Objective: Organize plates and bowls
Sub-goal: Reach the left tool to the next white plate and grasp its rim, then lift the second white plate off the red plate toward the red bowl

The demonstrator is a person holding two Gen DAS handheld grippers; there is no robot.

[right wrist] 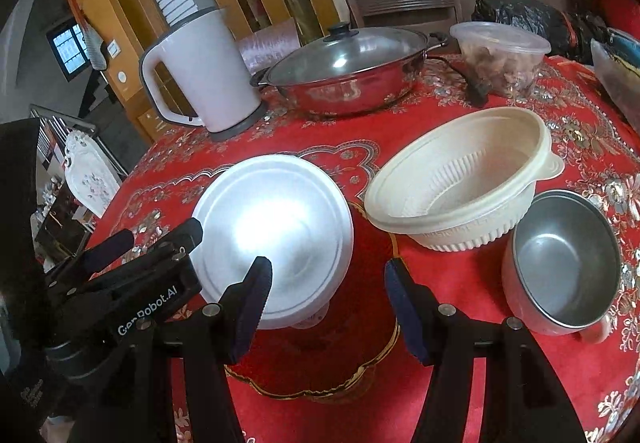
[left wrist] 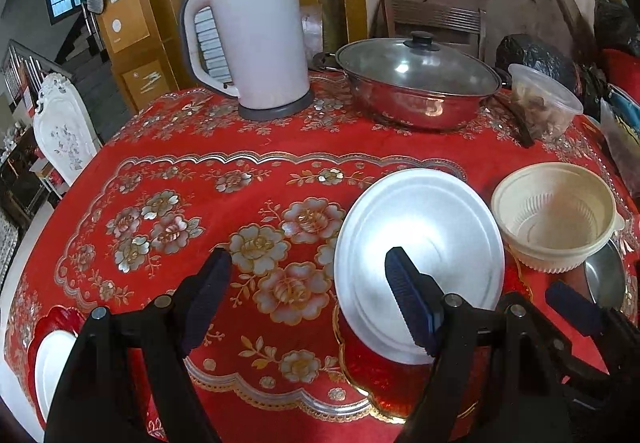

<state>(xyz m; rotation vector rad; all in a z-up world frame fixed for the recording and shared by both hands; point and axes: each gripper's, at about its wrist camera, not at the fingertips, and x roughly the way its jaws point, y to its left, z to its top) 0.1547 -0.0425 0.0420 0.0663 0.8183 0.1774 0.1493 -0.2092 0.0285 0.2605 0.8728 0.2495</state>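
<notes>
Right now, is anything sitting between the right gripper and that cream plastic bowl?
Nothing visible does. The right gripper is open and empty, and only bare red tablecloth lies between it and the cream plastic bowl. The white plate sits off to the left.

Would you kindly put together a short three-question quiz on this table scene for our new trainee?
1. True or false: the left gripper holds the white plate.
2. Which sits between that plate and the metal bowl? A) the kettle B) the cream plastic bowl C) the lidded pot
3. Fill in: the right gripper has its fingers ____.

Key: 1 false, both grippers are open and empty; 2 B; 3 open.
</notes>
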